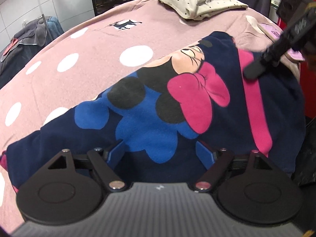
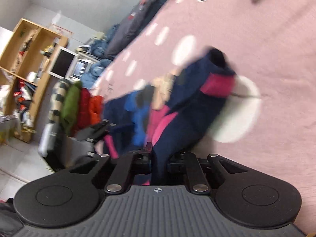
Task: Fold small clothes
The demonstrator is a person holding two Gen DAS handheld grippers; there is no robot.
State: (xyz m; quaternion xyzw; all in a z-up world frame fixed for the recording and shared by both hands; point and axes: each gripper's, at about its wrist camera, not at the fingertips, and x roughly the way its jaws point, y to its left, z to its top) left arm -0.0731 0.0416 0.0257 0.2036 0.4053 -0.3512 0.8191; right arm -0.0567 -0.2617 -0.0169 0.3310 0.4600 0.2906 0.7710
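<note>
A navy cartoon-mouse sweatshirt [image 1: 177, 102] is spread on a pink polka-dot blanket [image 1: 98, 45]. The left gripper [image 1: 161, 154] is held spread over its hem; the right gripper [image 2: 159, 158] is pinched on its fabric.

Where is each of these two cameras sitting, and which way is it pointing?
Left wrist view: sits on the left gripper, looking forward and down over its open blue fingers at the navy cartoon garment on the pink dotted blanket; the right gripper reaches in from the upper right.
Right wrist view: sits on the right gripper, tilted and blurred, its fingers closed on a fold of the same garment; the left gripper shows at left.
Shared: garment, blanket, and the cream dotted garment.
</note>
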